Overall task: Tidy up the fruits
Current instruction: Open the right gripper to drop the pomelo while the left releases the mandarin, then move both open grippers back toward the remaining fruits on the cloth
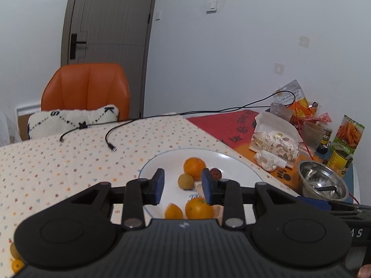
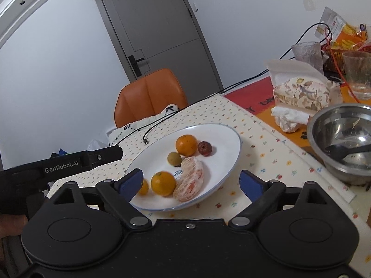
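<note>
Left wrist view: the left gripper (image 1: 183,186) is hovering over the near part of the plate (image 1: 234,162), its jaws partly open and holding nothing. On the plate an orange (image 1: 194,168) is lying at the centre, a green fruit (image 1: 185,181) just in front of it, a red fruit (image 1: 215,173) just to its right. A second orange (image 1: 199,208) and a small one (image 1: 173,211) are sitting at the near rim. A steel bowl (image 1: 322,181) is standing right of the plate.

Right wrist view: the right gripper (image 2: 191,180) is hanging at the plate's (image 2: 222,139) near rim, jaws wide open and empty. A peeled pomelo piece (image 2: 191,179) is lying on the plate between them, touching the near orange (image 2: 163,183). The left gripper's body (image 2: 69,162) is reaching in left of the plate, above the surface (image 2: 266,148).
</note>
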Demonstrator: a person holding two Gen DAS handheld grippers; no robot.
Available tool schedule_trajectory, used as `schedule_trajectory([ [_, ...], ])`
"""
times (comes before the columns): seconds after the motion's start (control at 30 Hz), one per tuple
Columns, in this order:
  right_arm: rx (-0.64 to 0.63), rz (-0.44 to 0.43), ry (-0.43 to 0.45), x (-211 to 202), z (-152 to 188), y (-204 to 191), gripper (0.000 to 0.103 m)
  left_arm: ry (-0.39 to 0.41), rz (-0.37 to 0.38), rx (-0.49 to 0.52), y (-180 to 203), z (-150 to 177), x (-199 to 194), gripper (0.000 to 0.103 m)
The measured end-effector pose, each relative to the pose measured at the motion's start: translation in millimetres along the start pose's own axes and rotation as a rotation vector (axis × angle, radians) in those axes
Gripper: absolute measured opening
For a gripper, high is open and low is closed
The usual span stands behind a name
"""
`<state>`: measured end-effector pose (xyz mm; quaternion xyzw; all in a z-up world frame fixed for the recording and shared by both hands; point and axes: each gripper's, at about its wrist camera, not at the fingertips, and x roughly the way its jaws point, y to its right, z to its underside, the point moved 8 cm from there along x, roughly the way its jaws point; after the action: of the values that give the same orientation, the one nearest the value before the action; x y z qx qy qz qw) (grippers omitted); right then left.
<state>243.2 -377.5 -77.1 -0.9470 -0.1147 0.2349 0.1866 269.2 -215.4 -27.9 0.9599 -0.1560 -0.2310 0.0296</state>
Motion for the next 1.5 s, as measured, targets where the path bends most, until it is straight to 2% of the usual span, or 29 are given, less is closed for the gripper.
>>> schedule_trajectory([
  [0.3,0.02,-0.031,0.0,-5.6,5.2,-10.6,0.102,-0.006,-0.061,-0.086,-36.8,3.5,-25.1,0.056],
  [0.53,0.002,-0.058,0.001,-10.4,7.7,-27.1,0.103,0.001,-0.1,-0.124,-58.3,5.4,-46.7,0.074],
  [1.2,-0.064,-0.093,0.029,-23.1,8.3,-71.3,0.103,0.042,-0.143,-0.15,-86.6,12.3,-101.4,0.092],
  [1.5,-0.094,-0.113,0.015,-26.9,10.4,-87.2,0.103,0.055,-0.173,-0.147,-94.7,17.1,-118.5,0.093],
])
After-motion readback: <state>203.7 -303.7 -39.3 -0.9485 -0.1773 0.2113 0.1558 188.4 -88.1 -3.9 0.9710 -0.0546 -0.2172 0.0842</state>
